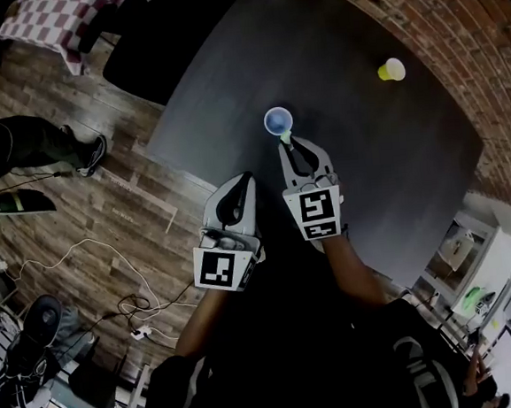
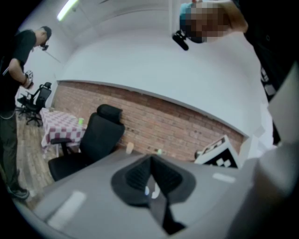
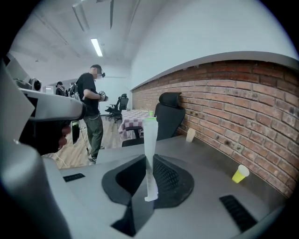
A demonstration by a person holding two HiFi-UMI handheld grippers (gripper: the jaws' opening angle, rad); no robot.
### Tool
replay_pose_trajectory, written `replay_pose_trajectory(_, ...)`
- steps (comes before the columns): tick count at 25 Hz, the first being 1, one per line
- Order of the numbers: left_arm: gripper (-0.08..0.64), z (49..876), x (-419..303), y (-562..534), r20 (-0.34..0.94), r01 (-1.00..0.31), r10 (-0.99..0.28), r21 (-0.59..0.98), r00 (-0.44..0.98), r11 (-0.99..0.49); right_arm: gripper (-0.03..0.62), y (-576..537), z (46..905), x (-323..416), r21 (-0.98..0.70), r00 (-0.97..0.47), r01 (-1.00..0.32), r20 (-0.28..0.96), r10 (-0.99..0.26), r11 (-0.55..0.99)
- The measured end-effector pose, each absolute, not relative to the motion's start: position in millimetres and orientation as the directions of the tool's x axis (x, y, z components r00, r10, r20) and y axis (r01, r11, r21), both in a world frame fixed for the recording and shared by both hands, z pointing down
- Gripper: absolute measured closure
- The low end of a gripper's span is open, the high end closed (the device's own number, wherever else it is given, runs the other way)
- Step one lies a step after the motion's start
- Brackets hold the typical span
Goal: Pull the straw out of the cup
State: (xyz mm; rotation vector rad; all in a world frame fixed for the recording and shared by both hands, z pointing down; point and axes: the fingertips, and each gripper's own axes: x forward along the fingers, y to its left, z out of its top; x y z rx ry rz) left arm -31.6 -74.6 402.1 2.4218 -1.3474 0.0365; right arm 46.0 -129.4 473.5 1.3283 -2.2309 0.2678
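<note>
1. Left gripper (image 2: 150, 163): jaws pressed together with nothing between them. I have it idle beside the right one
2. Pale blue round cup (image 1: 277, 119): upright on the dark grey tabletop (image 1: 367, 162), just ahead of the right gripper's tips
3. Translucent white plastic straw with a green tip (image 3: 150, 154): it stands out past the jaws that pinch it, and its tip lies just beside the cup's rim. The right gripper view shows no cup round it, so I judge it free. I expect it to be light, thin-walled, slippery and easily crushed, so it is best held gently on the plain shaft
4. Right gripper (image 1: 291, 151): jaws closed onto the straw, with no gap showing
5. Small yellow cup (image 1: 391, 69): well apart, near the brick wall
</note>
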Motion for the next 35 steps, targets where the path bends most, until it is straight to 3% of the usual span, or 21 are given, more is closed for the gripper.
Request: replay_pose_trajectory(35, 0.555, 351.8, -64.1, 0.0, 0.084, -0.756, -0.763, 0.242, 0.641, -0.608, 0.548, -13.4, 374.1, 22.3, 0.023, -0.371, -0.916, 0.328, -0.869, 0.4)
